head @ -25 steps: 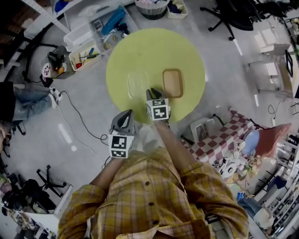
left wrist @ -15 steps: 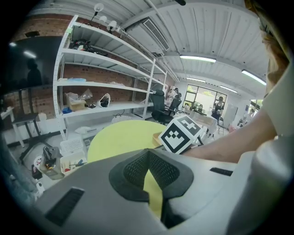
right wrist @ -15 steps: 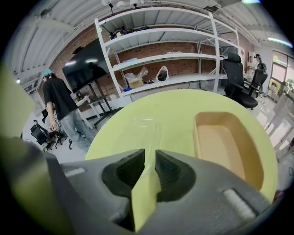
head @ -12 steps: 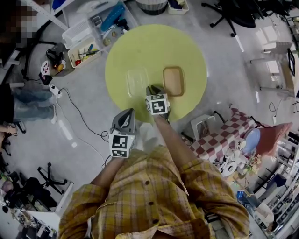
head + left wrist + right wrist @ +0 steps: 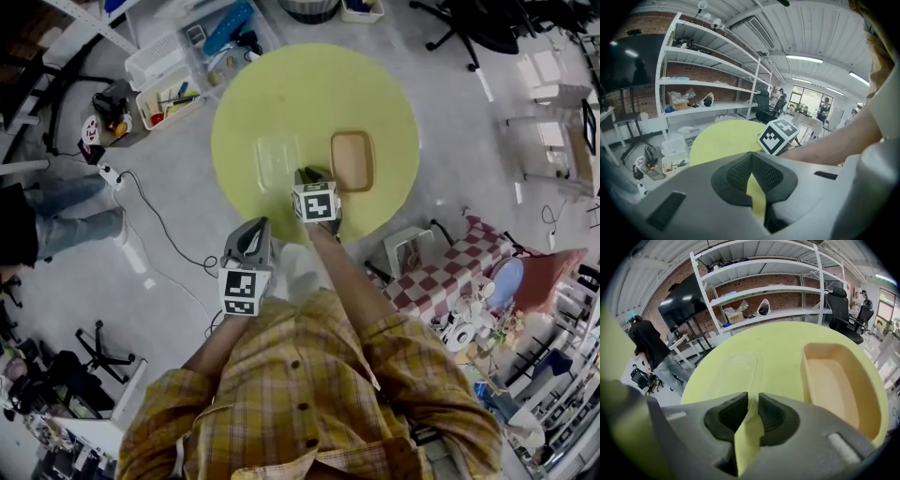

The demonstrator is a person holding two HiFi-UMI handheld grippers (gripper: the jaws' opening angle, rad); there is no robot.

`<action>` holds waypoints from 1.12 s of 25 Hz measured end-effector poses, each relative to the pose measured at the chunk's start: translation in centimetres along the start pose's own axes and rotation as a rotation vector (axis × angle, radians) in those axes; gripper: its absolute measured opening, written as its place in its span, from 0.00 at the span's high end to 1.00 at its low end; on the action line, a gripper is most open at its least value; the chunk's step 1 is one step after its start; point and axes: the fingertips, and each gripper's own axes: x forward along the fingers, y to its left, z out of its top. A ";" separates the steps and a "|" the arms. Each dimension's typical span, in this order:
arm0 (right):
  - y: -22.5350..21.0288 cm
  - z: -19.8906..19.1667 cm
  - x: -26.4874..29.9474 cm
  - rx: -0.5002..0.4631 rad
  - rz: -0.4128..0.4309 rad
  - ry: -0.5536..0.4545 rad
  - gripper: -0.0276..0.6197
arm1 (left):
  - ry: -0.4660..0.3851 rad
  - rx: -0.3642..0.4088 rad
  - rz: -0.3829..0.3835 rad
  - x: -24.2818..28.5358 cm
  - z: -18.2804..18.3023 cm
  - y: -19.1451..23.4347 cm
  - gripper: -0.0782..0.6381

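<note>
One faint clear tray (image 5: 731, 371) in right claw (image 5: 751, 397)

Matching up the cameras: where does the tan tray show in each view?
Head view: tan tray on the table, upper middle.
Left gripper view: not visible.
Right gripper view: right side, beside the clear container.
Shared landmark: the round yellow table.

Head view looks steeply down from above me — whole yellow table (image 5: 309, 94) in frame. Gripper views sit low, facing shelves (image 5: 693, 84); right one shares the tan tray (image 5: 834, 380).
</note>
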 end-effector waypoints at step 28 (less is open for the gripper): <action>-0.2 0.5 0.3 -0.011 -0.027 0.076 0.94 | 0.005 -0.002 -0.004 -0.2 -0.3 0.7 0.88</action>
